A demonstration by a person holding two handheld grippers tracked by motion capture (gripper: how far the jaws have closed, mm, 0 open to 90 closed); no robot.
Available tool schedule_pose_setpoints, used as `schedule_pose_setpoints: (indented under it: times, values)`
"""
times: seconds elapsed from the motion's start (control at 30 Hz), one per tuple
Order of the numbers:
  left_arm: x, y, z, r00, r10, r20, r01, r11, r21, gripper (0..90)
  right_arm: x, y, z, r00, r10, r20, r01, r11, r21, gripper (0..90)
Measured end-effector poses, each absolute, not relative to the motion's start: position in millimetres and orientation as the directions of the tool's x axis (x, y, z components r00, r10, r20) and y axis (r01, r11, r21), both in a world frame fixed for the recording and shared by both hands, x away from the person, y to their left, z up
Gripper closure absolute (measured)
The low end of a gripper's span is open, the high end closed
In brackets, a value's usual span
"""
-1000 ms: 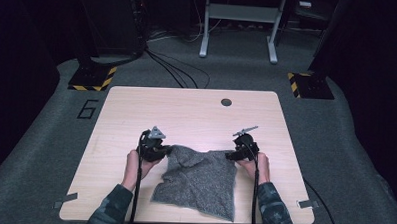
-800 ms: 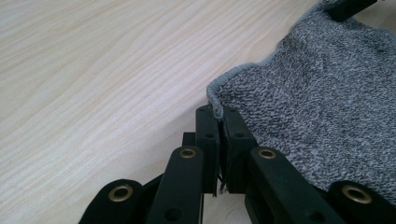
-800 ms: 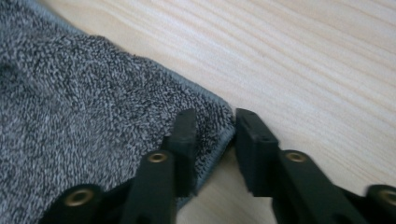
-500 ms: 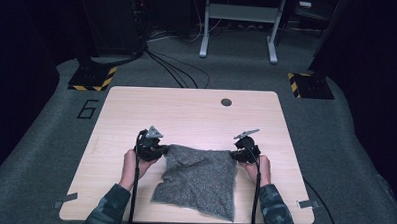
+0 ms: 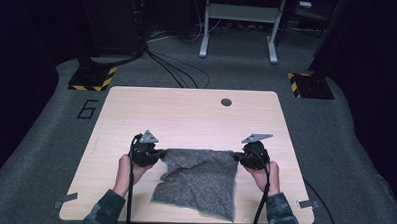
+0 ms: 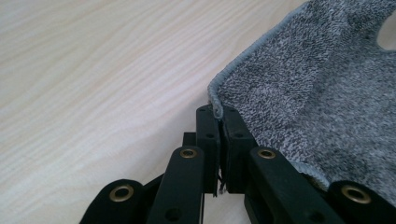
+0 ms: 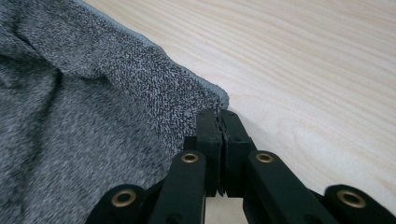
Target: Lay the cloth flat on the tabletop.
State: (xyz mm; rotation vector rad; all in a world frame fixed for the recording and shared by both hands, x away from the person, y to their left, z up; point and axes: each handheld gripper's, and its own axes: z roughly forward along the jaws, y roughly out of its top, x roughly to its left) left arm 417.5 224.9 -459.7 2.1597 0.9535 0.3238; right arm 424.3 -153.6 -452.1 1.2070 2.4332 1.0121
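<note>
A grey terry towel (image 5: 199, 179) lies on the wooden table (image 5: 186, 116), its far edge pulled taut between both grippers. My left gripper (image 5: 161, 153) is shut on the towel's far left corner; in the left gripper view the hemmed corner (image 6: 215, 100) is pinched between the black jaws of that gripper (image 6: 218, 112). My right gripper (image 5: 236, 156) is shut on the far right corner, having just closed on it; in the right gripper view the towel (image 7: 93, 116) runs into its pressed-together jaws (image 7: 219, 116). The towel's near part hangs down to the table, with a point at the front right.
A round dark grommet hole (image 5: 226, 102) sits near the table's far edge. Beyond the table are cables on the carpet (image 5: 173, 71), a grey metal frame (image 5: 239, 28) and yellow-black striped bases (image 5: 92, 78). Bare tabletop spreads behind the towel.
The right gripper moved right and up, closing on the towel's far right corner. The towel's far edge is now stretched wider and lifted between the two grippers. The left gripper barely moved.
</note>
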Motion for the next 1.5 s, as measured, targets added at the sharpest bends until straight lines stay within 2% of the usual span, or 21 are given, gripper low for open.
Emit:
schedule_pose_setpoints:
  times: [0.2, 0.37, 0.47, 0.53, 0.63, 0.73, 0.83, 0.87, 0.9, 0.97, 1.13, 1.27, 1.5]
  values:
    - [429, 227, -466, 0.689, 0.721, -0.068, 0.538, -0.447, 0.715, 87.2, 425, -154, -452, -0.632, 0.772, 0.070, 0.593, 0.424, 0.685, 88.8]
    - [485, 226, -453, 0.672, 0.739, -0.042, 0.519, -0.431, 0.738, 87.7, 470, -141, -439, -0.608, 0.794, 0.011, 0.582, 0.437, 0.686, 89.1]
    - [518, 229, -415, 0.642, 0.766, 0.013, 0.480, -0.416, 0.773, 87.7, 512, -136, -405, -0.592, 0.804, -0.054, 0.540, 0.446, 0.714, 89.0]
    - [530, 232, -370, 0.610, 0.790, 0.062, 0.406, -0.379, 0.831, 87.8, 528, -133, -364, -0.584, 0.806, -0.101, 0.471, 0.437, 0.766, 89.0]
    - [524, 233, -324, 0.607, 0.780, 0.150, 0.295, -0.397, 0.869, 87.7, 526, -132, -315, -0.577, 0.797, -0.178, 0.359, 0.443, 0.821, 88.8]
    - [505, 233, -319, 0.626, 0.755, 0.196, 0.245, -0.429, 0.870, 87.6, 510, -136, -298, -0.580, 0.789, -0.201, 0.296, 0.434, 0.851, 88.5]
    - [486, 230, -351, 0.652, 0.731, 0.200, 0.252, -0.458, 0.852, 87.4, 487, -139, -321, -0.606, 0.765, -0.217, 0.283, 0.463, 0.840, 88.1]
    - [486, 230, -351, 0.652, 0.731, 0.200, 0.252, -0.458, 0.852, 87.4, 480, -140, -335, -0.615, 0.759, -0.217, 0.286, 0.470, 0.835, 88.1]
    - [474, 227, -383, 0.664, 0.725, 0.182, 0.281, -0.468, 0.838, 87.4, 474, -141, -351, -0.621, 0.754, -0.216, 0.299, 0.482, 0.823, 88.0]
    - [461, 226, -415, 0.681, 0.716, 0.154, 0.311, -0.473, 0.824, 87.4, 460, -145, -385, -0.644, 0.737, -0.205, 0.319, 0.502, 0.804, 88.0]
    - [431, 224, -475, 0.708, 0.703, 0.064, 0.384, -0.460, 0.801, 86.6, 428, -153, -458, -0.654, 0.751, -0.097, 0.433, 0.476, 0.766, 87.6]
    - [414, 225, -490, 0.709, 0.704, 0.028, 0.407, -0.442, 0.800, 84.3, 413, -159, -481, -0.646, 0.761, -0.055, 0.477, 0.458, 0.750, 87.4]
    - [397, 227, -497, 0.716, 0.698, 0.003, 0.418, -0.433, 0.799, 83.2, 401, -162, -485, -0.642, 0.766, -0.041, 0.489, 0.449, 0.748, 87.0]
